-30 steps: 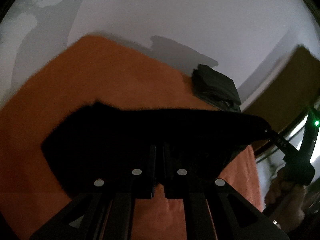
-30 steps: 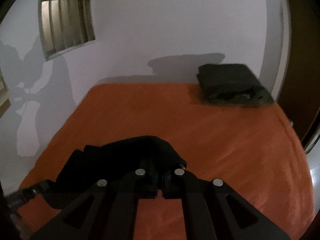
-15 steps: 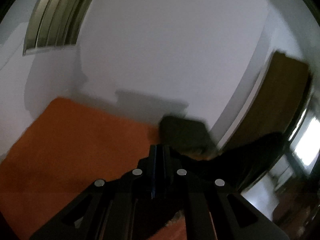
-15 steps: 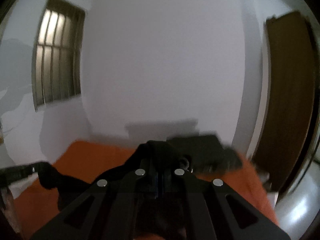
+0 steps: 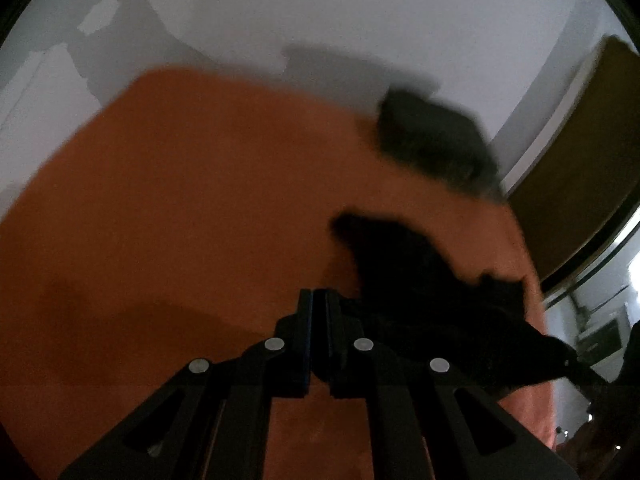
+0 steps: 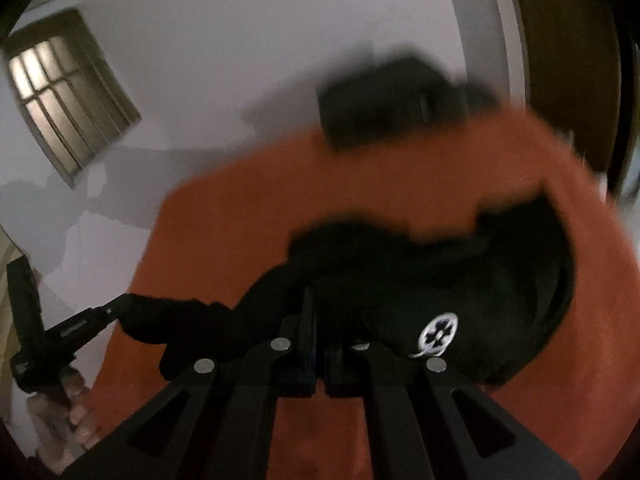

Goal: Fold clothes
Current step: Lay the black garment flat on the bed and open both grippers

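Over the orange bedspread (image 5: 192,208) hangs a black garment (image 6: 420,280), stretched between both grippers. Seen from the left wrist, the left gripper (image 5: 318,300) has its fingers nearly together, pinching an edge of the cloth that trails off to the right of them, above the bedspread. At the far right of that view the right gripper's tip grips the garment's other end. Seen from the right wrist, the right gripper (image 6: 316,312) is also clamped narrow on the black garment, which bunches just ahead of its fingers and shows a small white round emblem (image 6: 438,334). To the left, the other gripper and the person's hand (image 6: 68,412) appear. A folded dark pile (image 5: 436,140) sits at the bedspread's far corner, near the white wall (image 5: 360,12). A barred window (image 6: 60,92) is set in that wall. Both views are blurred.
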Demonstrator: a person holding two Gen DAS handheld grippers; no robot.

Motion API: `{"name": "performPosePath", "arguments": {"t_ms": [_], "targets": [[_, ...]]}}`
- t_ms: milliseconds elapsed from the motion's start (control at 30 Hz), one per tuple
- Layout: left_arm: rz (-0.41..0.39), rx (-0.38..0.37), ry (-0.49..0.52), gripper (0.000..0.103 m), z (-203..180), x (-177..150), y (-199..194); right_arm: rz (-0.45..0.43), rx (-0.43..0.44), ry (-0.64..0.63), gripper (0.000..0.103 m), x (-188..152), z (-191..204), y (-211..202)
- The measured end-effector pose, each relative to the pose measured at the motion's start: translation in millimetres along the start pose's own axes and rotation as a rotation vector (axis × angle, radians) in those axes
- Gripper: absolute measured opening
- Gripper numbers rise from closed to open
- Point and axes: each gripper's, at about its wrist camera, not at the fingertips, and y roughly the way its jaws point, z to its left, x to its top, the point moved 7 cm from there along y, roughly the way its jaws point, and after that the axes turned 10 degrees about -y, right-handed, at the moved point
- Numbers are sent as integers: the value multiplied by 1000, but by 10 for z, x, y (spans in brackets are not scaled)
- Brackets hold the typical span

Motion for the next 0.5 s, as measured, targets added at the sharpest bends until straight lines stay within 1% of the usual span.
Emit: {"name": "performPosePath", "arguments": {"t_ms": [100,167,200,233,267,300,333,367,400,433,467,500], "targets": [[65,66,-33,6,367,-392,280,132,91,69,2,-630,-140,349],[99,95,-63,6,588,-582,444,176,110,61,4,-898,-147,453],[110,98,-78,6,666,-655,480,183,120,41,5,-982,-125,475],[117,95,-94,7,729,-718,493,187,129,18,10,-1056,-98,490],[124,91,-110,7,792,-781,507,191,139,-5,27,-1129,-70,505],[130,88,-126,7,855,-844,520,191,146,-26,40,-1159,-42,509],[137,84,-142,9,918,-907,533,184,139,-43,68,-1180,-32,504],[143,80,-151,14,952,-956,549,165,134,-48,78,-1189,-44,475],[143,86,-146,16,953,-995,550,144,140,-44,86,-1179,-64,447],[137,94,-126,21,911,-1019,539,133,144,-42,86,-1173,-82,413],[129,98,-97,27,840,-1032,529,125,131,-36,86,-1169,-135,379],[122,101,-69,30,769,-1045,520,117,113,-29,86,-1165,-198,347]]}}
